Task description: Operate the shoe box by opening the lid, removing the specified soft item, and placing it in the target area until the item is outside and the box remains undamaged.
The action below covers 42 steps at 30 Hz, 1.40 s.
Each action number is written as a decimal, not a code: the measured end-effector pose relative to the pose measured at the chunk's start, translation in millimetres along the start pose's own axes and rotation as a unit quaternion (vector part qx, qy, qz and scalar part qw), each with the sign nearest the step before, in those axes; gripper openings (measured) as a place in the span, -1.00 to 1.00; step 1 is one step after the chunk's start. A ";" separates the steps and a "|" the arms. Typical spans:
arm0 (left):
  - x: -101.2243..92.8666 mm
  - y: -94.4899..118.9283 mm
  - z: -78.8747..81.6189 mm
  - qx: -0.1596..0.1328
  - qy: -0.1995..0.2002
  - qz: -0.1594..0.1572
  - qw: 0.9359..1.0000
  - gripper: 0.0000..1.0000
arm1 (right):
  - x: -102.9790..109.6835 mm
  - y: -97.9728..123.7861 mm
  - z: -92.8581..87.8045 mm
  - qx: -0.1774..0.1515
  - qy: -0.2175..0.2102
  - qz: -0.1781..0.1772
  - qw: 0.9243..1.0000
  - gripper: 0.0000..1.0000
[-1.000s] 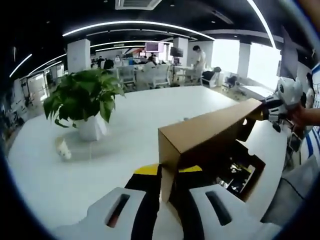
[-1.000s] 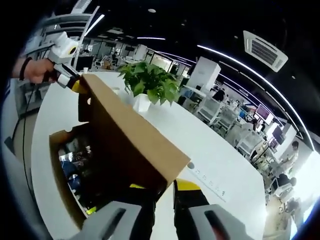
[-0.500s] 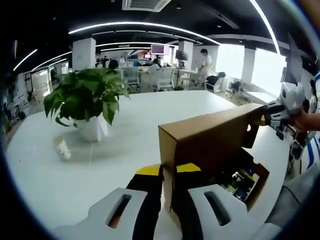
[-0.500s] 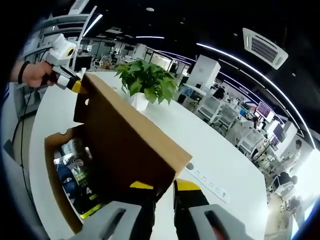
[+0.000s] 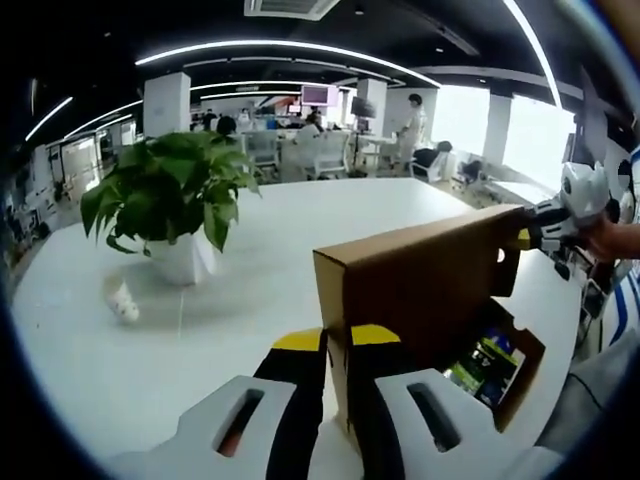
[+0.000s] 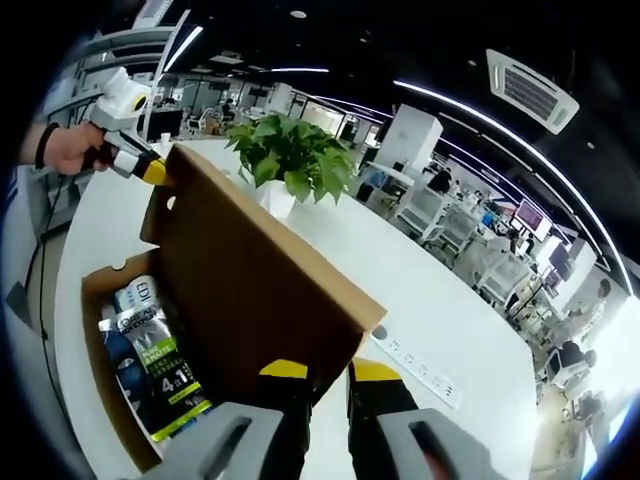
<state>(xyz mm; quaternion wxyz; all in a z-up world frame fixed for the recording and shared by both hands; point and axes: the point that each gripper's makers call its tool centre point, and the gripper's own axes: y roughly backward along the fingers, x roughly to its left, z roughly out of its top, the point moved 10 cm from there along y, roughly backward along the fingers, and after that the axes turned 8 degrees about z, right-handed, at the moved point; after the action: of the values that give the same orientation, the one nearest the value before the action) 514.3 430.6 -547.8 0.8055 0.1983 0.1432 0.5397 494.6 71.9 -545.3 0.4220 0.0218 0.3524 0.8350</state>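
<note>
**Lid raised, both claws pinching its corners**

Broad white surface [image 5: 150, 350] in an open-plan office: ceiling light strips, columns, desks and chairs far back, bright windows to the right in the left gripper view. Potted plant [image 5: 170, 205] in a white pot standing on the surface, far left of the shoe box [image 5: 515, 375]; small white object [image 5: 122, 300] lying just beside the pot. White power strip [image 6: 415, 362] lying on the surface beyond the box in the right gripper view.

Left claw [image 5: 336, 345] pressed onto one corner of the brown cardboard lid [image 5: 420, 285], lid edge between the yellow-tipped jaws. Right claw [image 6: 317, 378] pinching the opposite corner likewise. Lid tilted up, box open beneath.

From the left gripper view: mostly the lid's outer face, a sliver of the contents, the other claw at the far right corner. From the right gripper view: box interior plainly seen, with a soft printed pouch [image 6: 150, 365] lying inside, green, black and white, lettering partly legible.
</note>
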 end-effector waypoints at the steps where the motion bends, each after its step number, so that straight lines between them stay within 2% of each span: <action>1: 0.3 -1.1 0.4 0.001 0.000 0.000 1.000 -0.87 | -1.6 -1.8 0.0 0.001 0.001 0.000 1.000 -0.85; 42: 14.3 -47.0 6.4 0.045 -0.018 -0.001 0.999 -0.88 | -23.8 -44.3 -1.7 0.032 -0.038 -0.003 0.999 -0.89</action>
<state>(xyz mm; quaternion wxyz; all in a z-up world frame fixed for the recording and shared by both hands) 560.7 426.9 -564.7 0.7989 0.2435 0.1535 0.5281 539.9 71.4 -567.3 0.4365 0.0659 0.3626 0.8208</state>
